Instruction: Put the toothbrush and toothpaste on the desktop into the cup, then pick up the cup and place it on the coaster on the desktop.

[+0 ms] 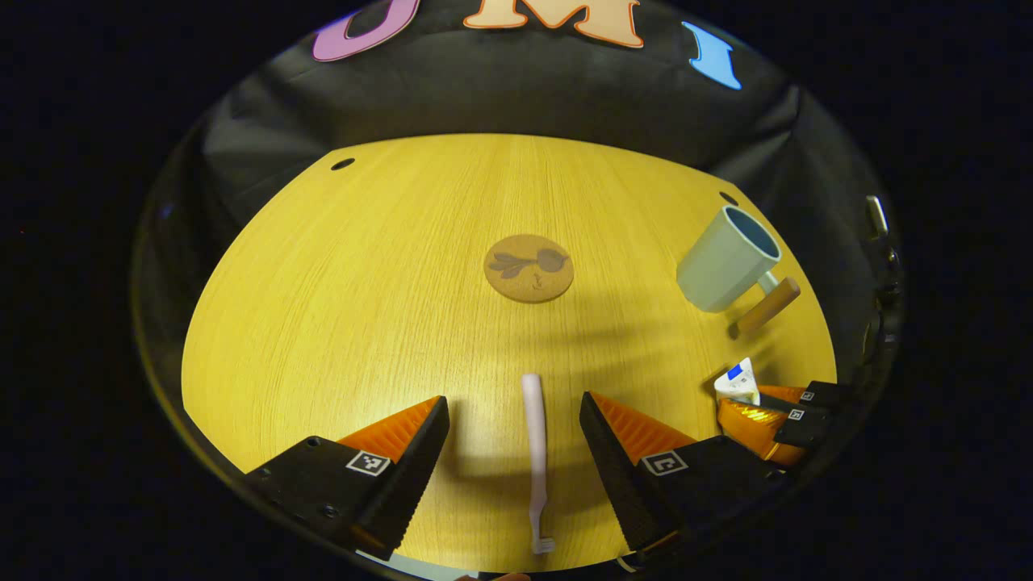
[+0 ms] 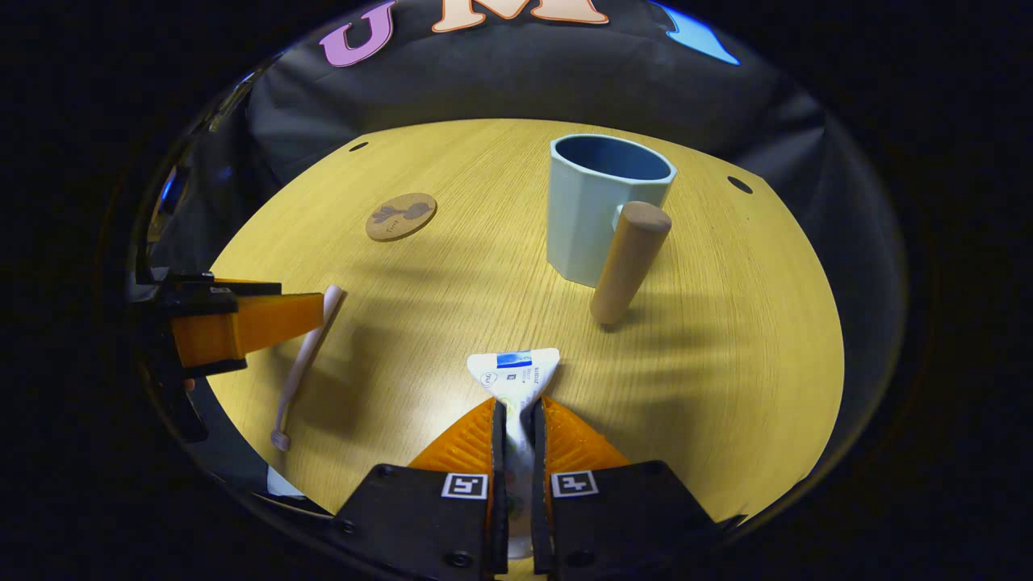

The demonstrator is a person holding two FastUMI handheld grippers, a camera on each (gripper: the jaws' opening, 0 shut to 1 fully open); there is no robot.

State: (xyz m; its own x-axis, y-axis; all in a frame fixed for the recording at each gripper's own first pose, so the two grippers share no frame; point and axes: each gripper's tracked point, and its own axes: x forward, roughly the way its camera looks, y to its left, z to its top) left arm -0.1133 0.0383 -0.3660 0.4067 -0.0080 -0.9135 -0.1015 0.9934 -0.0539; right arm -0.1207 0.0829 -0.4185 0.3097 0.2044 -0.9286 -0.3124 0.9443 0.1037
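Observation:
A pale pink toothbrush (image 1: 533, 452) lies flat on the wooden desktop (image 1: 363, 307), between the fingers of my open left gripper (image 1: 512, 399), which touch nothing. My right gripper (image 2: 516, 402) is shut on a white toothpaste tube (image 2: 516, 373), whose flat crimped end sticks out ahead of the fingers, low over the table. In the left gripper view the tube (image 1: 738, 381) and the right gripper (image 1: 746, 405) show at the right edge. A light blue cup (image 2: 601, 210) with a wooden handle (image 2: 629, 262) stands upright beyond the tube. The round cork coaster (image 1: 529, 268) lies mid-table.
In the right gripper view the coaster (image 2: 401, 216) is far left of the cup, and a finger of my left gripper (image 2: 258, 323) sits beside the toothbrush (image 2: 307, 363). Small dark holes (image 1: 342, 164) mark the table's far corners. The black cloth wall rises behind the table.

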